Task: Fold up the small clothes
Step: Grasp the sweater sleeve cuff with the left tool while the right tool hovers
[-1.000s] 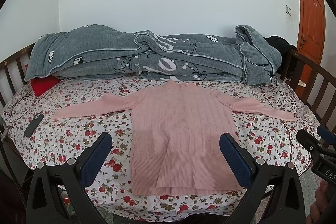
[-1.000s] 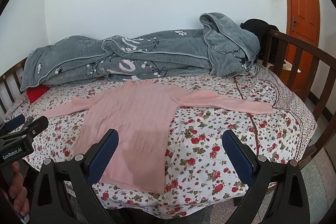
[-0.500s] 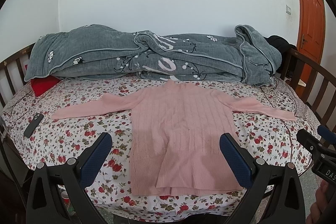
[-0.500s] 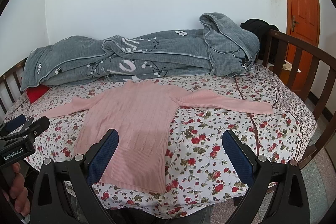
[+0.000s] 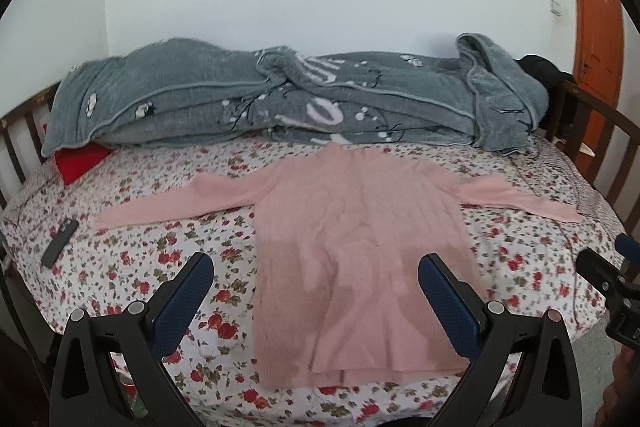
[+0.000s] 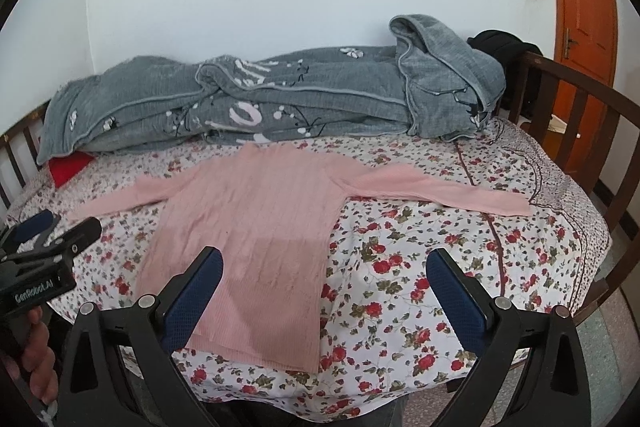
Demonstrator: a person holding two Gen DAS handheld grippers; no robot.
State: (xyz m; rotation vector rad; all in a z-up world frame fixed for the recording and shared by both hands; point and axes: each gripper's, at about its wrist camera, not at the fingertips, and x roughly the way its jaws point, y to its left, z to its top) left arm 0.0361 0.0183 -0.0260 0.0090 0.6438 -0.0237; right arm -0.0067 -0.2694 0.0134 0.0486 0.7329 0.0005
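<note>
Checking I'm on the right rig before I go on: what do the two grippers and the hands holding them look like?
Both are alike: the left gripper and right gripper have matte black angular frames with silver screw heads and dark blue textured pads. Seen from the right wrist, the left unit's black body carries white "GenRobot.AI" lettering. The hand beneath is bare; no sleeve or cables show.

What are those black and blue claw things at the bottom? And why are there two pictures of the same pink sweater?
Those are tongs. A person holds one in each hand, and each carries a small camera looking along its two fingers, so you get two views. The left tongs and the right tongs are both open and hold nothing. In front of them a pink sweater lies flat on a flowery bed sheet, sleeves spread out, not yet folded. Behind it lies a rumpled grey blanket. A dark phone rests near the sheet's left edge.
</note>
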